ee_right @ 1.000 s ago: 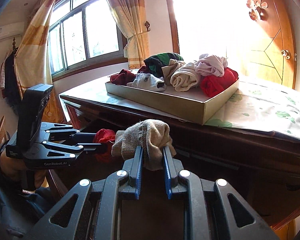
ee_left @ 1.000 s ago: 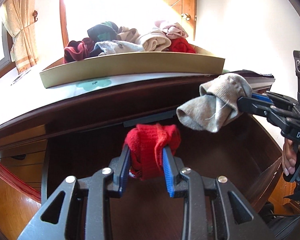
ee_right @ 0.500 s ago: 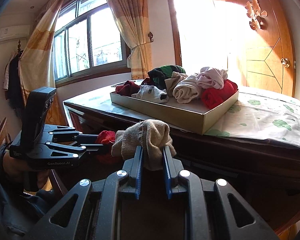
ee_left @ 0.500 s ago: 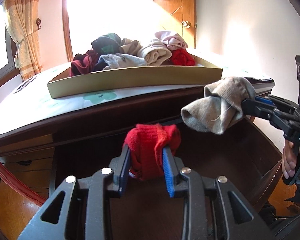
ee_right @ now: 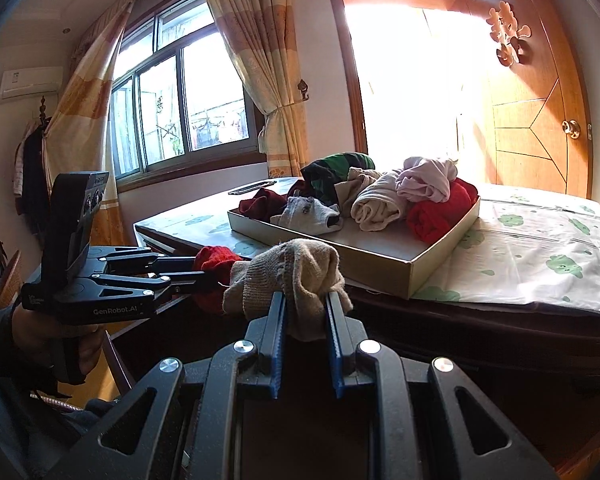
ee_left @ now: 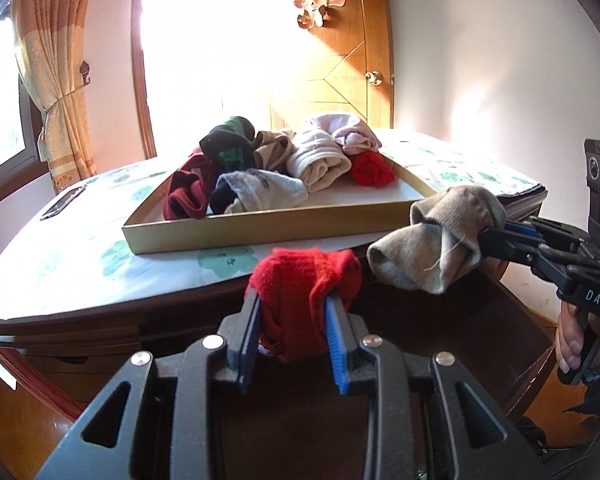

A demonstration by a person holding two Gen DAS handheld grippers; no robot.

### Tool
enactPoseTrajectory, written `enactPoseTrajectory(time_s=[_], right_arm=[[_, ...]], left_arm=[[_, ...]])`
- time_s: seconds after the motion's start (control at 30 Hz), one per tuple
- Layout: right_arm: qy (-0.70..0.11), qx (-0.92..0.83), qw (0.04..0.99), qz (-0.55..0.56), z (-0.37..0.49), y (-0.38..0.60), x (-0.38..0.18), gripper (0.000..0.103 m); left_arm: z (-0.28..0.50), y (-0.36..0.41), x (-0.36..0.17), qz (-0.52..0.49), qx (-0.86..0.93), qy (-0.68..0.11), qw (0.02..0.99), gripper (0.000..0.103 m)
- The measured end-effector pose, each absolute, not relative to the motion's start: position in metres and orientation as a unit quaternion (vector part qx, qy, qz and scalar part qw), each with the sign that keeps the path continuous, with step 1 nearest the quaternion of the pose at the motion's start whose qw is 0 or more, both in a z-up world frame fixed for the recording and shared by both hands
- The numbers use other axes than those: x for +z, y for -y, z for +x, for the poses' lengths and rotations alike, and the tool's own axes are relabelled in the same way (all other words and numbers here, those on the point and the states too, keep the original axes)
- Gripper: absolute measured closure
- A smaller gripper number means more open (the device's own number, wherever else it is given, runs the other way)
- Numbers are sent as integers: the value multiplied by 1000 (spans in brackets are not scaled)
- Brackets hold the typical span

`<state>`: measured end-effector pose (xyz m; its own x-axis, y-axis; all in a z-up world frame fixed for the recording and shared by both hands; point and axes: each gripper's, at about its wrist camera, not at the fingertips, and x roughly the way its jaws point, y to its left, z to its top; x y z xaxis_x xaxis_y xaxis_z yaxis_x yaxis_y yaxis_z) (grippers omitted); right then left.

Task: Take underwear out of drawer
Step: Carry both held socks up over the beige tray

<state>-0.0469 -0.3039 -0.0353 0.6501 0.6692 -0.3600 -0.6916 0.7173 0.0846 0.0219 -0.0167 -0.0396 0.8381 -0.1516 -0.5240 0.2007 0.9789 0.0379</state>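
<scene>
A red knitted bundle (ee_left: 304, 300) is pinched between the blue pads of the left tongs (ee_left: 292, 332), which are pressed onto its sides; the bundle is held in the air just in front of the near edge of the table (ee_left: 80, 276). In the right wrist view the same red bundle (ee_right: 216, 264) is seen at the tip of the left tongs (ee_right: 196, 276), to the left of and partly hidden behind the grey-beige bundle. That grey-beige knitted bundle (ee_right: 292, 280) is clamped by the right tongs (ee_right: 304, 320), whose pads are drawn close together on its lower part. In the left wrist view the grey-beige bundle (ee_left: 440, 244) is seen to the right of the red one, near it but apart, held by the right tongs (ee_left: 488, 236) that enter from the right edge. Both bundles are held above the dark open drawer (ee_left: 480, 340) below the table edge. On the table, covered by a white cloth with green prints (ee_right: 540, 264), a shallow gold-coloured tray (ee_left: 268, 228) is set further back. Other rolled garments (ee_left: 284, 164) in dark red, grey, green-black, beige, pink and red are heaped in the tray. A hand (ee_left: 572, 344) is seen on the grip of the right tongs at the right edge, and a hand (ee_right: 56, 336) on the left tongs at the left edge.
</scene>
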Motion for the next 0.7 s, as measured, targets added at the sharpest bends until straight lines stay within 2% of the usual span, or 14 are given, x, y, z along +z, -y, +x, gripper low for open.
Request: enactPoseTrajectory(time_s=[0.7], right_arm=[[-176, 340, 924, 0, 5, 303, 14, 82]], left_arm=[[76, 28, 35, 91, -99, -218, 967, 74]])
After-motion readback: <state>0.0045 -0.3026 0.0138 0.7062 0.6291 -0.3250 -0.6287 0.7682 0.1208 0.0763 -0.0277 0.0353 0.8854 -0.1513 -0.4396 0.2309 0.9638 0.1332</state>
